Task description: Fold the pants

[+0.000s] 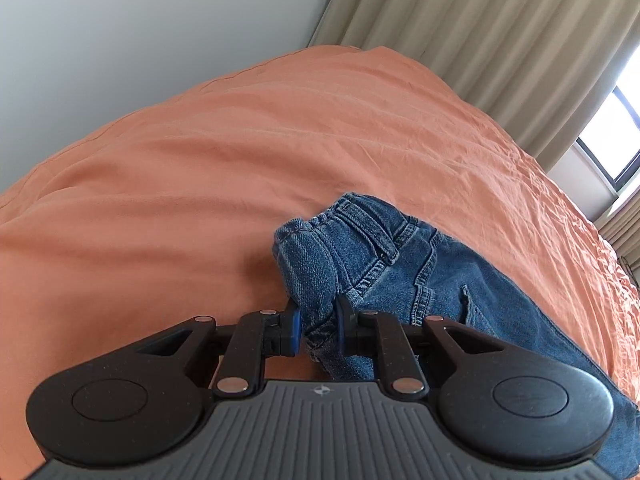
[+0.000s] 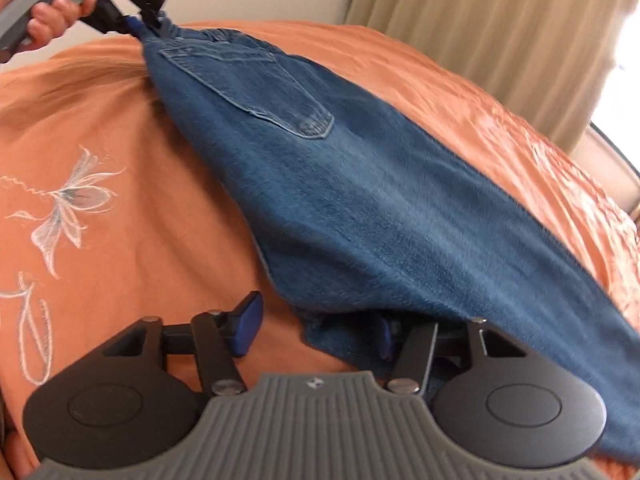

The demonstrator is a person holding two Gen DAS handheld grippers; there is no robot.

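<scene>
With the right gripper (image 2: 316, 330) spread open and the near denim only draped over one finger, the jeans (image 2: 360, 208) could sag onto the bed (image 2: 120, 128), leaving the left gripper (image 1: 316, 330) alone clamping the far waistband.

- Blue denim pants (image 2: 360, 200), faded paler along the stitched seams and the back pocket's edges.
- An orange bedspread (image 1: 240, 152), plain across most of it, with a white outlined flower (image 2: 68, 204) embroidered near one side.
- Beige curtains (image 1: 500, 40), striped by their vertical pleats.
- Black gripper arms on a ribbed grey body, with blue pads (image 2: 248, 324).
- A pale grey wall (image 1: 120, 40).
</scene>
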